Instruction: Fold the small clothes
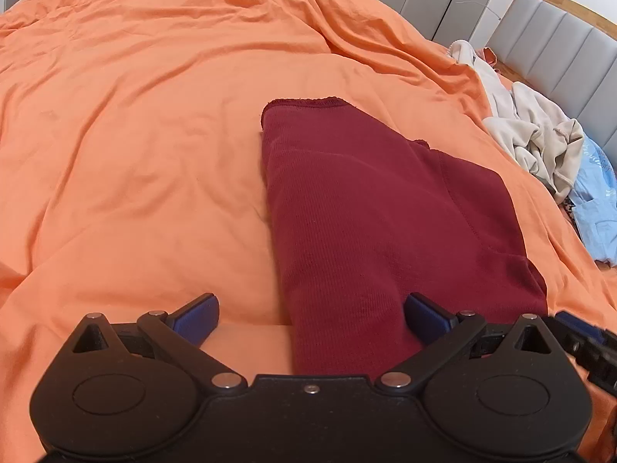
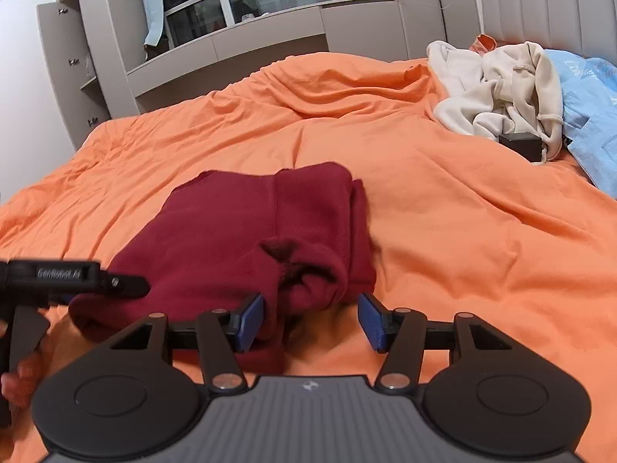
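A dark red knit garment lies folded lengthwise on the orange bedcover. My left gripper is open just above the cover, and the garment's near end lies between its blue pads without being pressed. In the right wrist view the same garment shows a bunched, rolled near edge. My right gripper is open around that edge: the left pad lies against the cloth, the right pad stands apart from it. The left gripper enters from the left with a hand below it.
A heap of beige clothes and a light blue garment lie at the far right by the padded headboard. A small black box sits beside the heap. Grey cabinets stand behind the bed.
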Motion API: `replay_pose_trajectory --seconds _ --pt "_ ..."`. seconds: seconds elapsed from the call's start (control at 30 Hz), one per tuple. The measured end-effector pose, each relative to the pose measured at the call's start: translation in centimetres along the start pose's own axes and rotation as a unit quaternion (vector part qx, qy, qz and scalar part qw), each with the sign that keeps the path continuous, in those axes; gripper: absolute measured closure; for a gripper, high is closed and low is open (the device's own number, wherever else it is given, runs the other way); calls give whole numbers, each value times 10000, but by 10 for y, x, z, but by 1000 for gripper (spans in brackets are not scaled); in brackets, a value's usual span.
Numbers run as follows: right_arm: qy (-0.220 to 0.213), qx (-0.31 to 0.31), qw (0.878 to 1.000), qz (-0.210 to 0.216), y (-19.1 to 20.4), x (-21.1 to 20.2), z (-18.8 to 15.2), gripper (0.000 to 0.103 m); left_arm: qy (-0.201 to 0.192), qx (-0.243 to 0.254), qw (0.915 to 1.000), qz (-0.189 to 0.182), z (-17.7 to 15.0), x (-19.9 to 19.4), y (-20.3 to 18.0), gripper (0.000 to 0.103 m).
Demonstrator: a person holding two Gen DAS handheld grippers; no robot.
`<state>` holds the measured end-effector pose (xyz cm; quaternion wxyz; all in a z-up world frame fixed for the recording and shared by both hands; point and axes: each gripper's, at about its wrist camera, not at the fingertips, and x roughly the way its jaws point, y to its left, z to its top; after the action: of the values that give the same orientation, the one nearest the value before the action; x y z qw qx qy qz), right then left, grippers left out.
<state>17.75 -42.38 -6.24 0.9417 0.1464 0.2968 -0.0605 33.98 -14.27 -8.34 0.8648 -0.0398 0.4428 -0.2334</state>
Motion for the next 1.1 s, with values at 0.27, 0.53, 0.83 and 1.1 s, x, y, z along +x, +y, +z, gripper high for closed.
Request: replay_pose_trajectory --seconds 0.27,0.53,0.83,1.1 --pt "168 205 9993 -276 -20 2 4 44 24 -37 10000 -20 0 3 0 0" --pt "133 -24 9999 8 -11 24 5 87 1 -11 10000 -32 0 2 0 1" --pt "80 -651 9962 -575 5 16 -9 97 -6 28 10000 -87 0 2 -2 0" --pt "-70 -270 9990 -346 -6 1 -1 60 -48 58 9999 -81 2 -1 -3 1"
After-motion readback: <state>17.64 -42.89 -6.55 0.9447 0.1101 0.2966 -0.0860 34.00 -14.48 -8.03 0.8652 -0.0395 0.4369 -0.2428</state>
